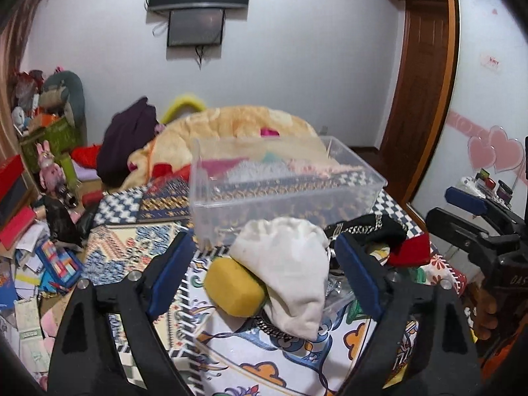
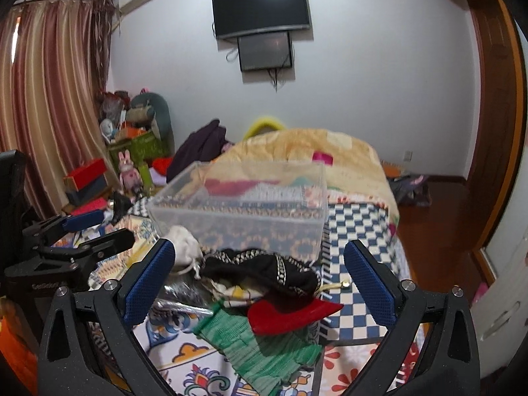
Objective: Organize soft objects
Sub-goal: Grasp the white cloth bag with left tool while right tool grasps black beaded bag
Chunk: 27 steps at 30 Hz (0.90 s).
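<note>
Left gripper (image 1: 264,264) spread wide over a patterned bedspread (image 1: 264,356), blue pads (image 1: 171,274) either side of a white cloth pouch (image 1: 290,274) and a yellow sponge (image 1: 236,292), touching neither. Sponge tucked against the pouch's left edge, partly under it. Clear plastic box (image 1: 283,191) just behind them, upright, apparently empty, though bedding shows through its walls and blurs the reading.

Right gripper (image 2: 260,283) likewise gaping, nothing clamped. Between its pads (image 2: 369,283): a black cloth with silver trim (image 2: 264,270), a red piece of fabric (image 2: 287,316) overlapping its near edge, and a green knitted piece (image 2: 264,346) lying nearest the camera, partly under the red one. Same clear box beyond the pile.

Further back, a cream blanket (image 1: 237,125) heaped on the bed, a television (image 2: 260,8) on the wall.
</note>
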### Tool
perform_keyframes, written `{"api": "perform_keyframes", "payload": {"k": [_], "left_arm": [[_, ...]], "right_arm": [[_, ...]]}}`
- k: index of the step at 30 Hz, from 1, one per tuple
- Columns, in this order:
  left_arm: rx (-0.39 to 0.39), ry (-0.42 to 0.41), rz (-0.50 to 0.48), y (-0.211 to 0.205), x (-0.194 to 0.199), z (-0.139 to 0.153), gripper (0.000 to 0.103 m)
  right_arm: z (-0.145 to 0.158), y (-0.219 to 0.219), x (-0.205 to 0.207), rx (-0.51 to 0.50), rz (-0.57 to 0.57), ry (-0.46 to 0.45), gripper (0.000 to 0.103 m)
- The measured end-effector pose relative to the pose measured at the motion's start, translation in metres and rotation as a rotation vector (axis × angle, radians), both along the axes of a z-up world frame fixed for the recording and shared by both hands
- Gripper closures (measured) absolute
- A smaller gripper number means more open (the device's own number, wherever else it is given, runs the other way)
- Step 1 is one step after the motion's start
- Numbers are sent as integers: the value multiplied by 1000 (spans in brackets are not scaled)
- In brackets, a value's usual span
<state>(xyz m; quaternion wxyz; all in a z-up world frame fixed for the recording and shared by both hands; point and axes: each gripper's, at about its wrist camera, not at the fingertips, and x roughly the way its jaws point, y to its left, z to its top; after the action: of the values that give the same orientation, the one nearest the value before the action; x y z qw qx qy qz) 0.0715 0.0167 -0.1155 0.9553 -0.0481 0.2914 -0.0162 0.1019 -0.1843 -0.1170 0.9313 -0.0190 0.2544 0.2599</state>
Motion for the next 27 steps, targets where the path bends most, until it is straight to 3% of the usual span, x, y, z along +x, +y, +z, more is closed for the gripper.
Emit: {"api": "perform_keyframes", "payload": {"k": [10,13,15,20,24,27], "left_arm": [[-63,101,-90,-12,30,-29,18],[-49,126,-95,-15,36,-38,30],[-48,138,-91,-14,39,-41,43],[-70,136,-78,-7,38,-41,62],[-83,135,-66,0,34,-37,77],[-89,119,-59,5,31,-31,80]], "right_arm": [[-26,6,24,-20,25,120,34],[-32,8,28,-15,37,157,46],[-32,8,27,-13,42,159,55],[-29,8,29,-18,46,150,74],[-28,6,31,-7,43,147,80],[-23,5,30,-1,33,129,83]]}}
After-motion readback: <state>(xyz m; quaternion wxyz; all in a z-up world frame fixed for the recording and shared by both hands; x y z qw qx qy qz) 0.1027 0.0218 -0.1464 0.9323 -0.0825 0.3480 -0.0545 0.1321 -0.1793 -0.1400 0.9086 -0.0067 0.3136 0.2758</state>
